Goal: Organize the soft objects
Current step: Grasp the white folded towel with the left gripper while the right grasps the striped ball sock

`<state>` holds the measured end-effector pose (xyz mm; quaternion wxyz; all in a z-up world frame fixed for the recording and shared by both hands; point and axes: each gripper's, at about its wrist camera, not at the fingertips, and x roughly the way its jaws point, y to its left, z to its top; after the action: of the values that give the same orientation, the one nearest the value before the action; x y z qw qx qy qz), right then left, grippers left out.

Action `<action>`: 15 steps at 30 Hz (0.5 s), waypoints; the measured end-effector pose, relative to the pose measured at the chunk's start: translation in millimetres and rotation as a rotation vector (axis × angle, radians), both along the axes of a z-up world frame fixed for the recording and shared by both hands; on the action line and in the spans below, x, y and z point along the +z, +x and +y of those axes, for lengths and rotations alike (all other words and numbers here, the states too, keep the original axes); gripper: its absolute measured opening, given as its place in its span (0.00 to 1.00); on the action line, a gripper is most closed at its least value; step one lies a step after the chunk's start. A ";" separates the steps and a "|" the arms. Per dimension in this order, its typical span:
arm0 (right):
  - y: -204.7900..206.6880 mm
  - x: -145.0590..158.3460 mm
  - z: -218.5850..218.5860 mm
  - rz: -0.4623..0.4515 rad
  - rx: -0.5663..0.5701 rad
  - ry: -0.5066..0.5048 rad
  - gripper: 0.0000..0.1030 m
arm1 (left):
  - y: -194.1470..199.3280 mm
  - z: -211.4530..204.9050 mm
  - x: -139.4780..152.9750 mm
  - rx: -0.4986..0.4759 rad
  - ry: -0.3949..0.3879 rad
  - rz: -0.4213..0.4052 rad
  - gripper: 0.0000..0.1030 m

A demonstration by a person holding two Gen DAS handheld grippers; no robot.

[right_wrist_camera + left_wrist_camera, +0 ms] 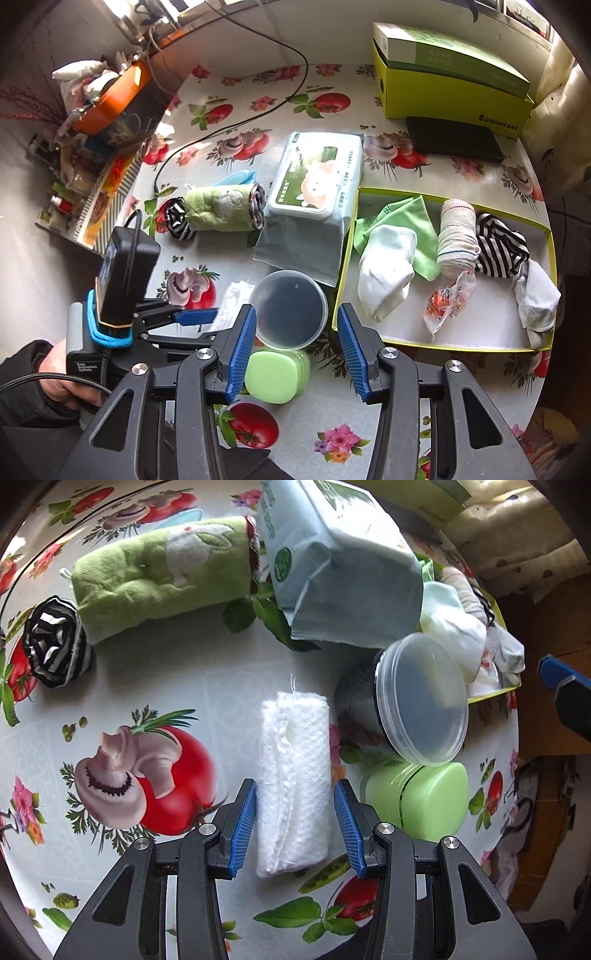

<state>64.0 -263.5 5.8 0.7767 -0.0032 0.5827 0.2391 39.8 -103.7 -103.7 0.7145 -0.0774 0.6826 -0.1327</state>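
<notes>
Fingers of the left gripper (294,825) stand parted, their ribbed blue pads on either side of a rolled white towel (293,782) without clearly pressing it; narrow slits of worktop (184,672) show on both flanks. The roll is fluffy, waffle-textured and cylinder-shaped, lying lengthwise along the fingers. Just to its right crowd a smooth pale-green jar (421,799) and a dark tub with a clear round lid (423,699), leaving little room there; leftward the glossy, fruit-printed cloth lies open. Beyond lie a green terry roll (162,572), a striped sock ball (55,646) and a crinkly wipes pack (340,565).

The right gripper (297,349) hovers with its fingers spread and holding nothing, above the jar, beside the yellow-rimmed cardboard tray (491,349) that holds socks and cloths, some floor bare near its front wall.
</notes>
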 end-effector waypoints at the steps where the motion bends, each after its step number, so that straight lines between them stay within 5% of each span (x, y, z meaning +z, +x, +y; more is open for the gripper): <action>1: -0.4 -0.1 -0.1 0.001 -0.002 0.000 0.44 | -1.6 -4.8 1.4 -0.022 0.021 -0.017 0.43; 4: -1.0 0.4 -0.7 0.001 -0.006 0.001 0.44 | -3.1 -12.8 1.1 -0.051 0.051 -0.030 0.43; 7: -1.3 1.8 0.7 -0.005 0.001 0.001 0.44 | -4.1 -9.0 2.2 -0.046 0.080 -0.050 0.27; 15: 2.2 4.4 28.6 -0.009 0.066 -0.011 0.44 | -0.9 56.3 23.0 0.144 0.061 -0.127 0.21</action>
<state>66.2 -234.9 10.2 0.7710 -0.0277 0.5801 0.2614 38.9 -47.4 -80.7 0.7659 -0.0958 0.6325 -0.0648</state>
